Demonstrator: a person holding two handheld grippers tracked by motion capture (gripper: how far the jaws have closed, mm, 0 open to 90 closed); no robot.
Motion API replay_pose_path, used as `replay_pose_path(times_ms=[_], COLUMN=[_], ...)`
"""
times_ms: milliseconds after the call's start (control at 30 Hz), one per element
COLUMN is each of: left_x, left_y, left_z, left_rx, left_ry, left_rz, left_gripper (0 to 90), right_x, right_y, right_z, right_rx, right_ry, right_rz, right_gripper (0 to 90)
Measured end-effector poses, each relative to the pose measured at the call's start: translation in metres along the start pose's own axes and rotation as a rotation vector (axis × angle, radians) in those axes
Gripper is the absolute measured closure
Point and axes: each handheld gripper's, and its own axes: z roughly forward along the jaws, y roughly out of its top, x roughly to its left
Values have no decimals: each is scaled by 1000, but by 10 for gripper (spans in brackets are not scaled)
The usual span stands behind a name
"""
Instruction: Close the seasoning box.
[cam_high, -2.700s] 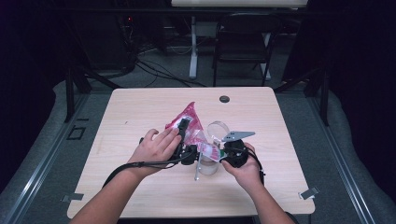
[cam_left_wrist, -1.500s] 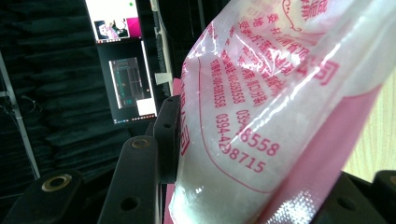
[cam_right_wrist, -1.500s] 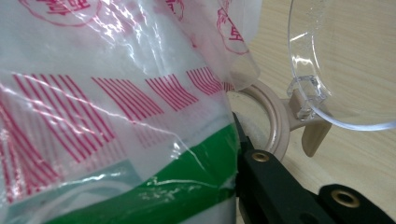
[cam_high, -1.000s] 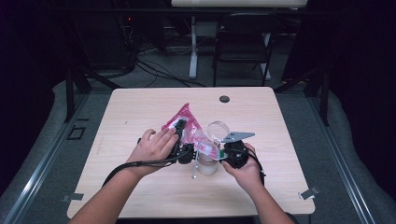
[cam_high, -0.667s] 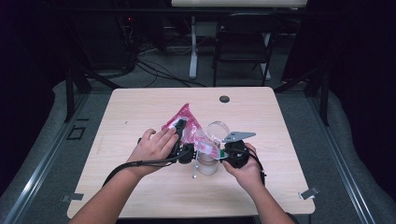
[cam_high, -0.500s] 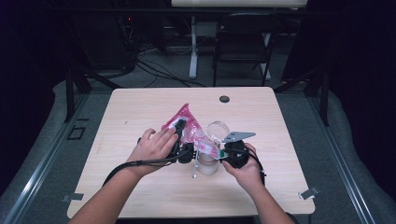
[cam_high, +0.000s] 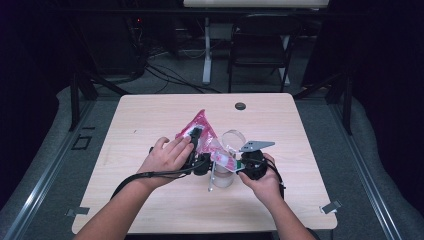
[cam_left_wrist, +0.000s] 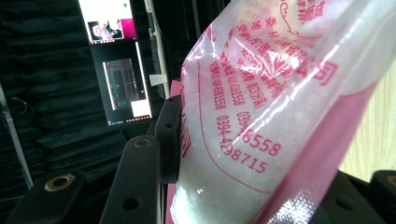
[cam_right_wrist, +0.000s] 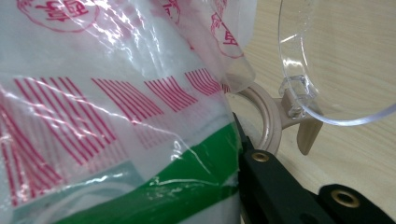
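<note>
Wooden table (cam_high: 150, 210); left hand-held gripper (cam_high: 196, 137) clamps pink bag (cam_left_wrist: 261, 116), right hand-held gripper (cam_high: 243, 167) closed; its view shows clear lid (cam_right_wrist: 336, 60).

The pink-printed plastic bag (cam_left_wrist: 261, 121) carries red digits — "0394", "6558", "8715" — beside small Chinese characters.

High view: fixed above the person's side of the table (cam_high: 150, 210), facing forward and down, far enough to take in both grippers. Left gripper view: rides the left gripper (cam_high: 196, 145), looks along its jaws, pressed close to the pink printed bag (cam_left_wrist: 280, 116). Right gripper view: rides the right gripper (cam_high: 235, 164), equally close. Shared by all three: the bag (cam_right_wrist: 102, 107) between the grippers.
</note>
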Motion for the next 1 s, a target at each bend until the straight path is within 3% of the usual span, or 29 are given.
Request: replay_pose_path(times_ms=[200,367,1000], left_x=[1,0,-15], left_y=[1,-3,-13], left_z=[-1,-1,4], left_rx=[0,4,21], left_ry=[-6,-49,-89], left_rz=[3,-26,-76], left_gripper=[635,654,628], right_x=[1,1,5], right_y=[0,0,1], right_z=[0,-1,-2], right_rx=[-5,-6,-20], right_ry=[-1,1,-17], right_rz=[4,4,-16], right_gripper=[900,900,900])
